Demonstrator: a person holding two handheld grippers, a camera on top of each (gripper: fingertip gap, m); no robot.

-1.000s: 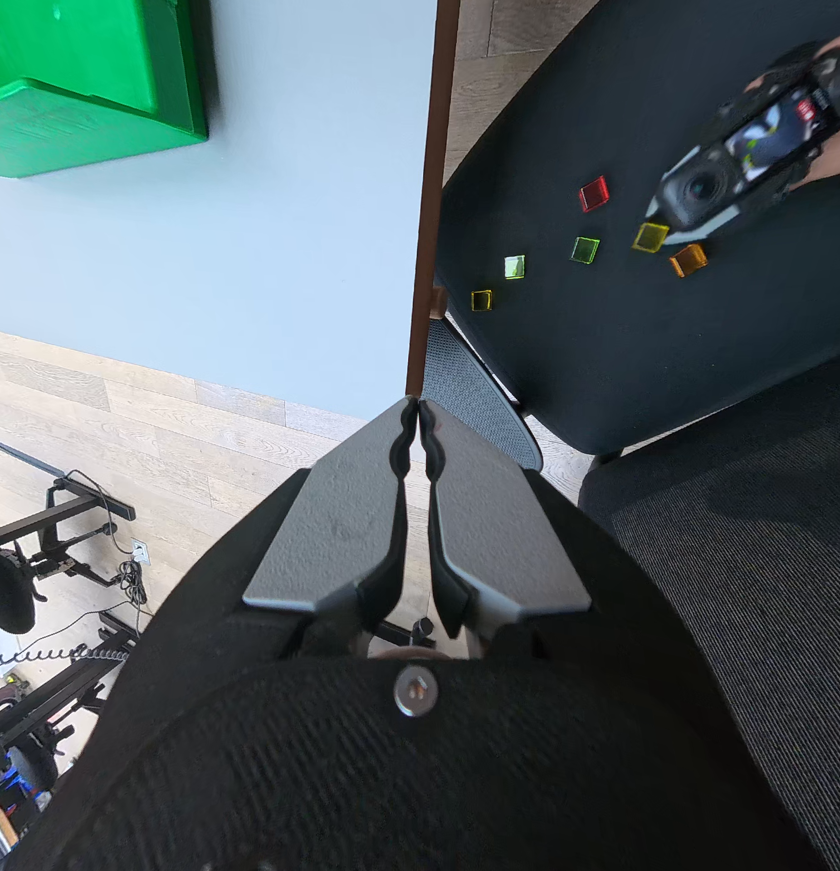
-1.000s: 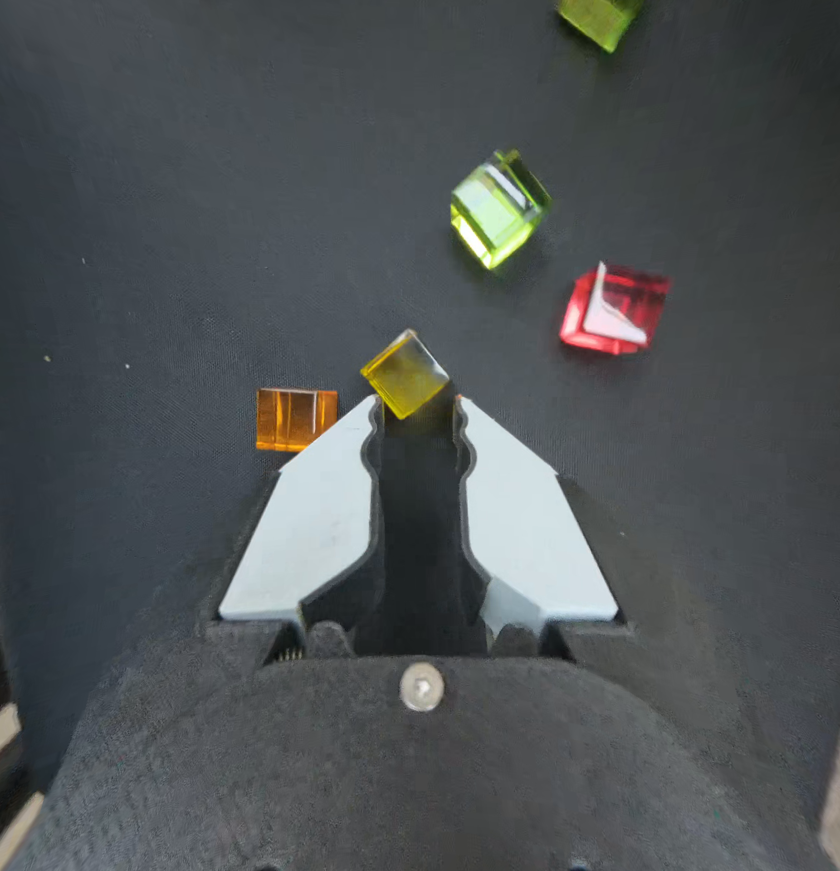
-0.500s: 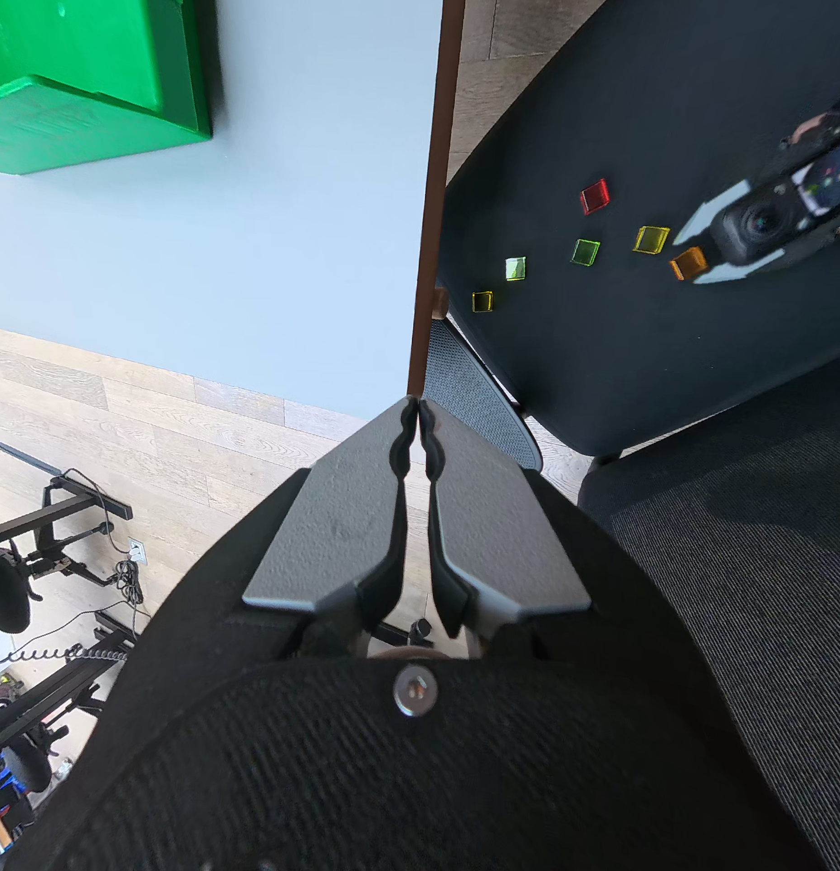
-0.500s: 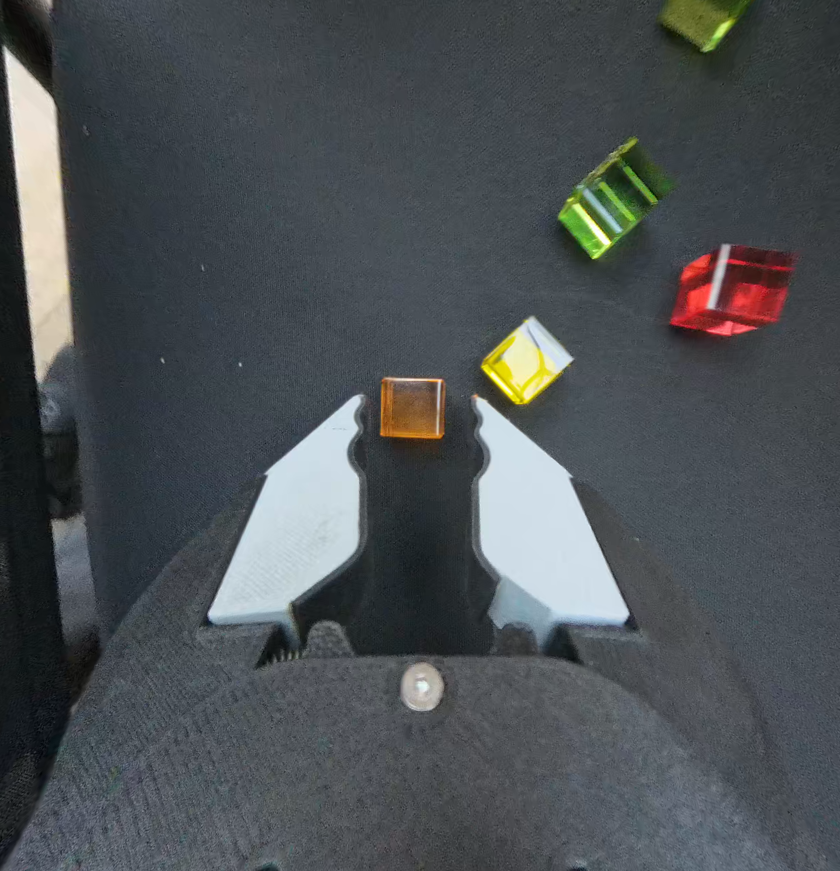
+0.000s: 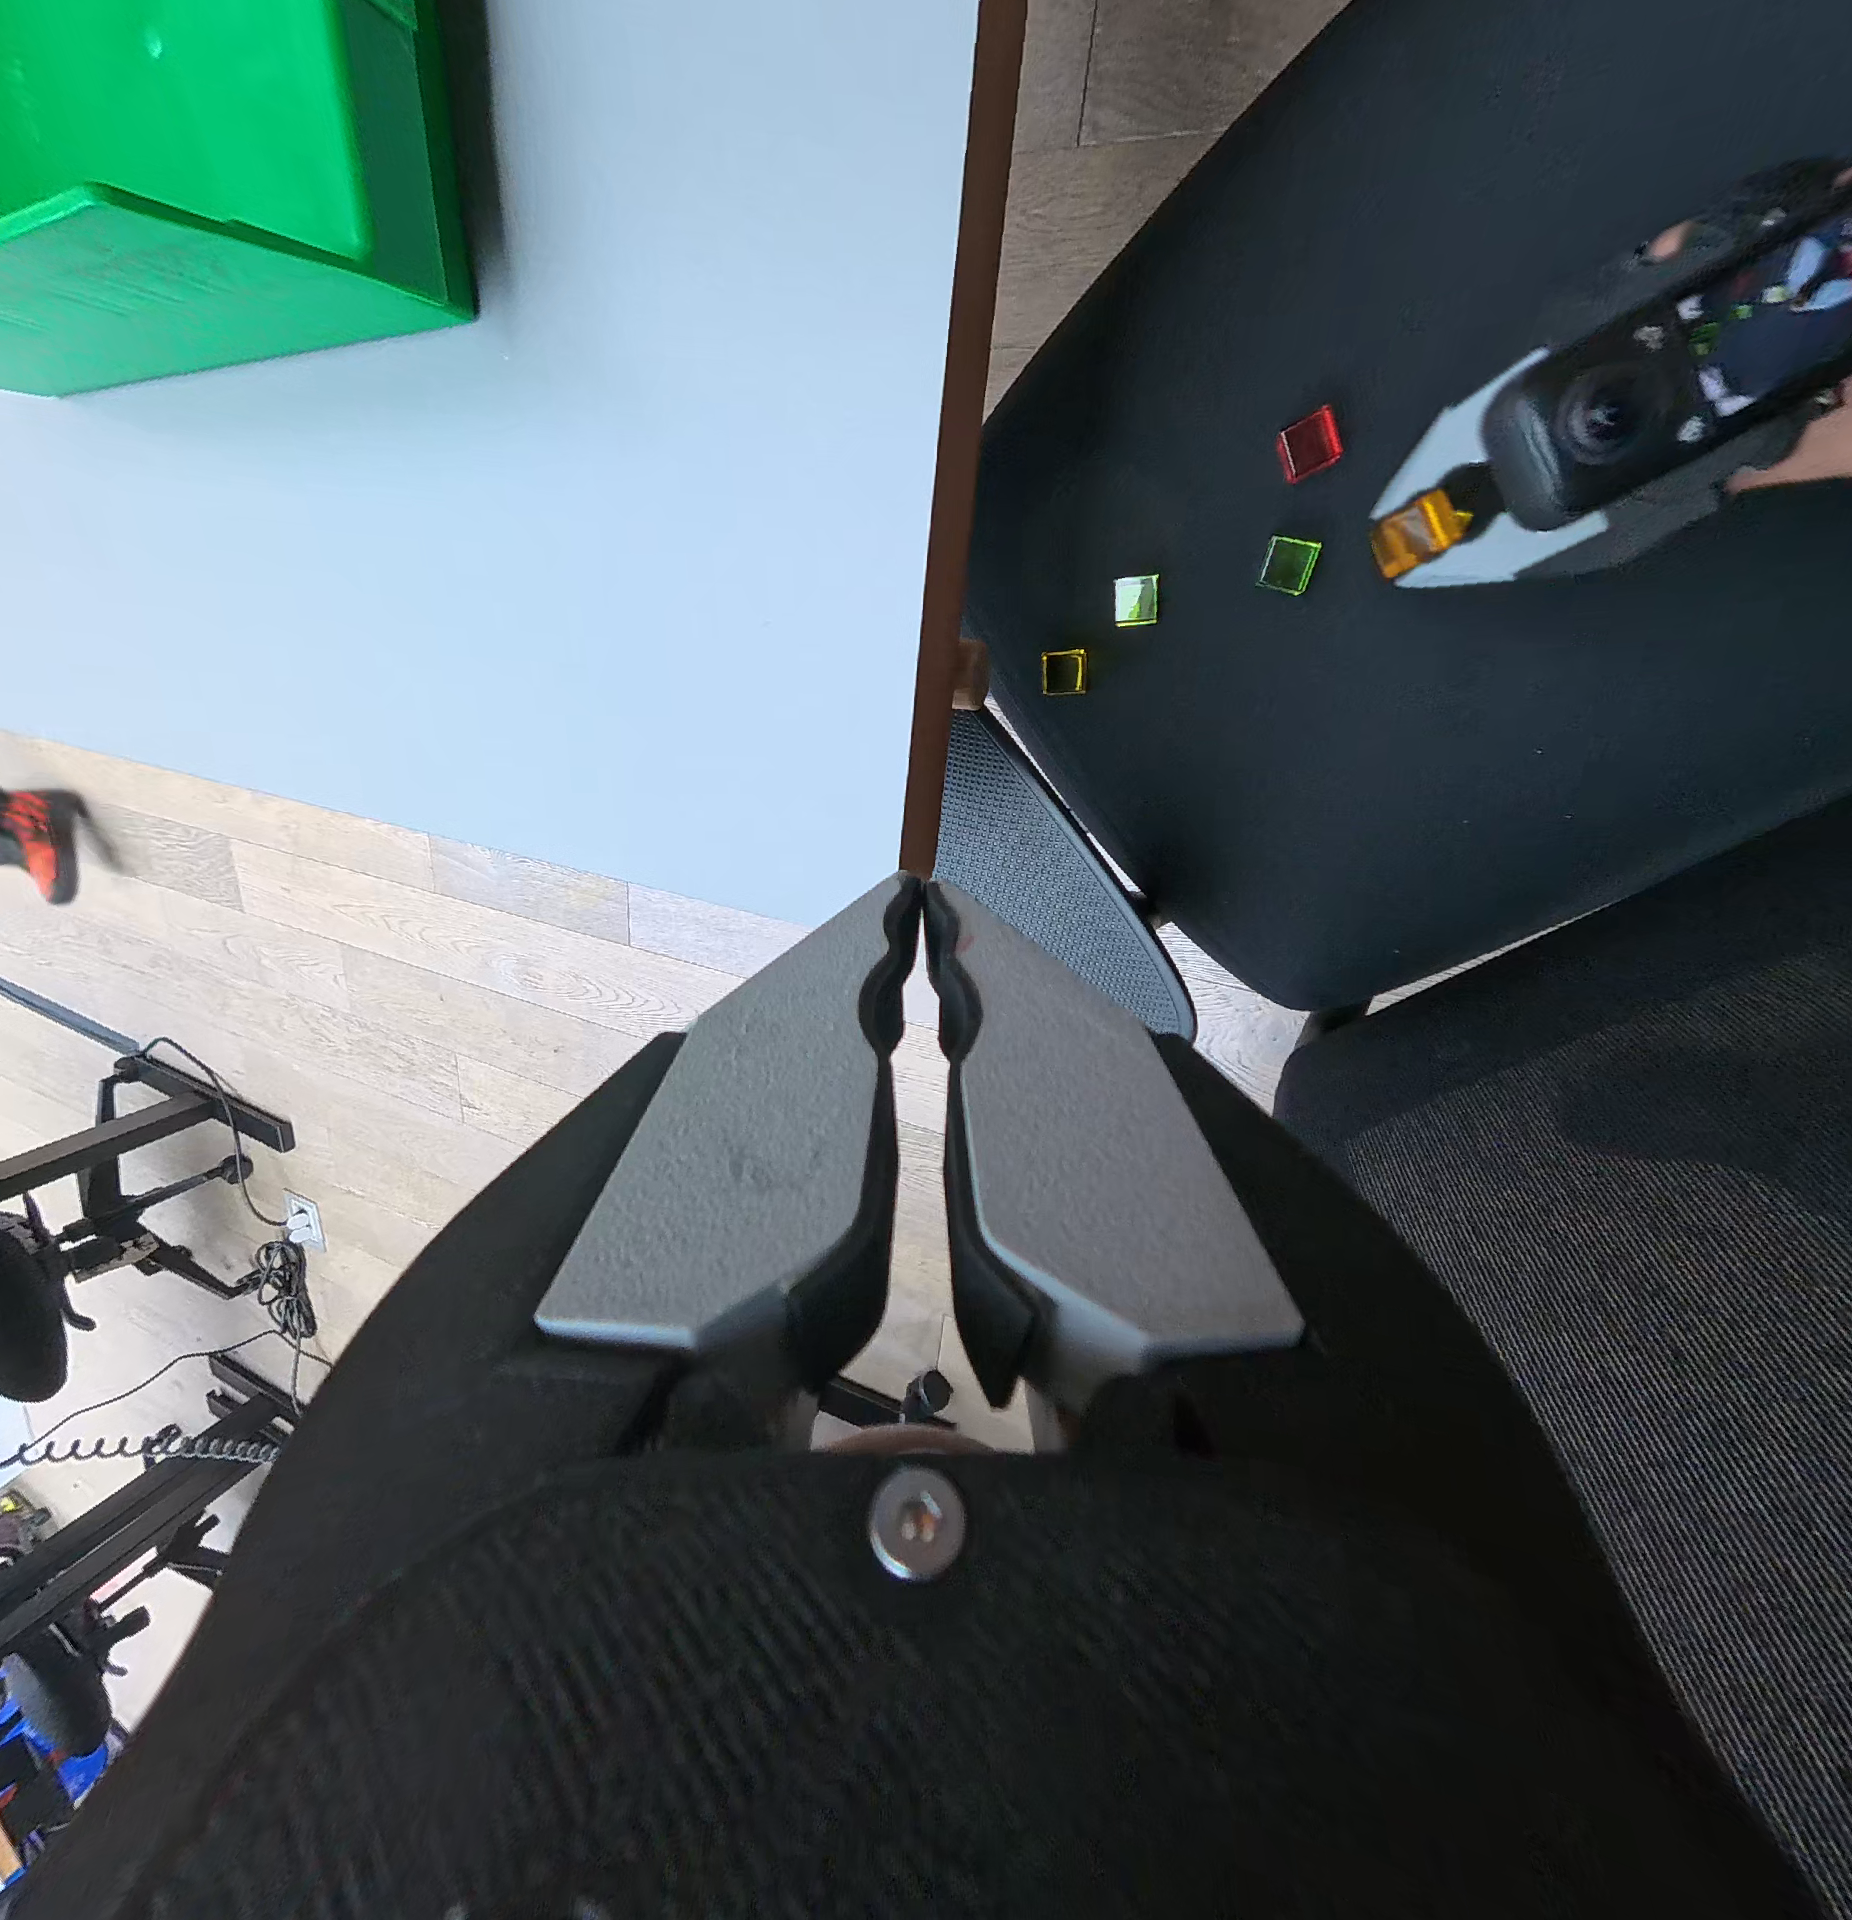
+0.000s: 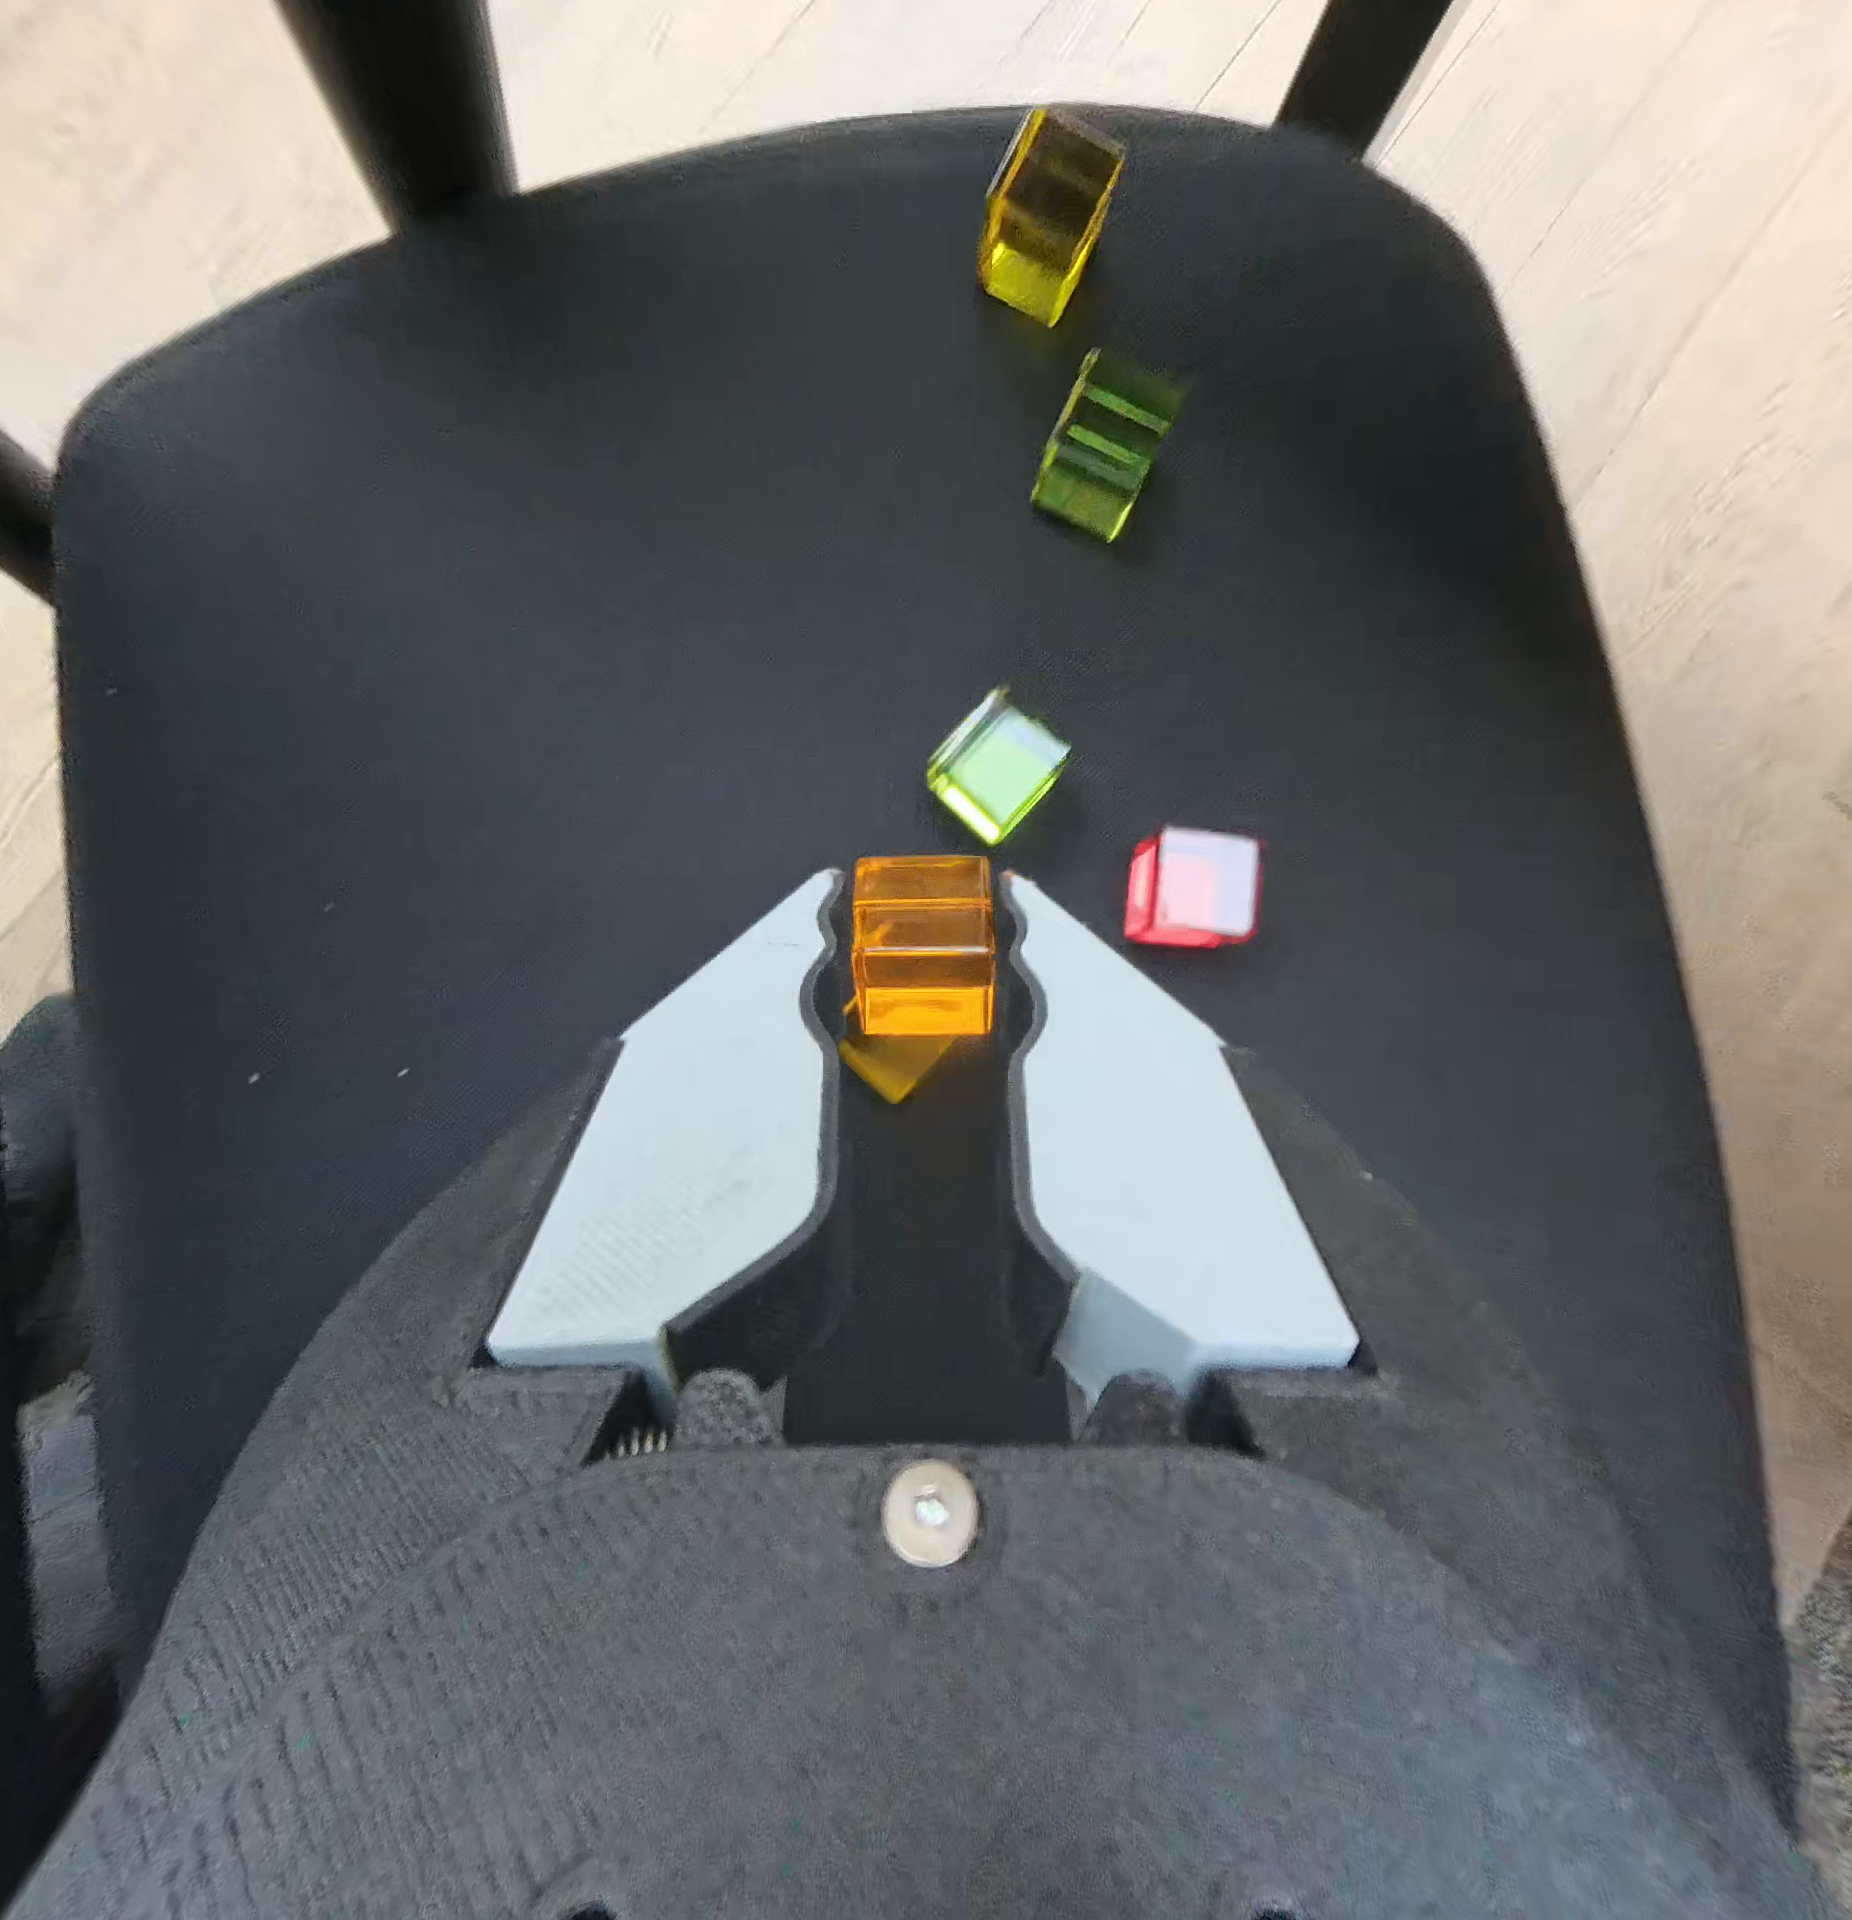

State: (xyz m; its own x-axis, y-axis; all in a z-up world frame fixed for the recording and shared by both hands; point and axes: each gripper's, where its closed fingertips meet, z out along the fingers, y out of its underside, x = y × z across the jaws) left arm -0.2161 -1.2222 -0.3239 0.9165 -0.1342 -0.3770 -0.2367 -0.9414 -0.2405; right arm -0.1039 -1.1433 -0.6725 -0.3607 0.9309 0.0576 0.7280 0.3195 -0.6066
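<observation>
My right gripper (image 6: pixel 920 888) is shut on an orange see-through cube (image 6: pixel 922 940) and holds it just over a yellow cube (image 6: pixel 891 1070), which is mostly hidden beneath it. They are above a black chair seat (image 6: pixel 486 727). A light green cube (image 6: pixel 998 766) and a red cube (image 6: pixel 1192 888) lie just ahead and to the right. A darker green cube (image 6: pixel 1104 457) and another yellow cube (image 6: pixel 1047 218) lie farther off. My left gripper (image 5: pixel 920 888) is shut and empty, away from the seat. Its view shows the right gripper (image 5: pixel 1395 545) with the orange cube (image 5: pixel 1421 532).
A green bin (image 5: pixel 205 187) sits on a pale blue tabletop (image 5: pixel 641 520) with a brown edge. A second chair's mesh seat (image 5: pixel 1628 1247) is at the lower right. Black stands and cables (image 5: pixel 153 1195) are on the wooden floor (image 5: pixel 382 987) at the left. The left gripper's tips are roughly 40 cm from the right gripper's.
My right gripper closed on the orange cube, lifted it and carried it over the nearby yellow cube. The view pulled back and up. My left gripper stayed shut and still.
</observation>
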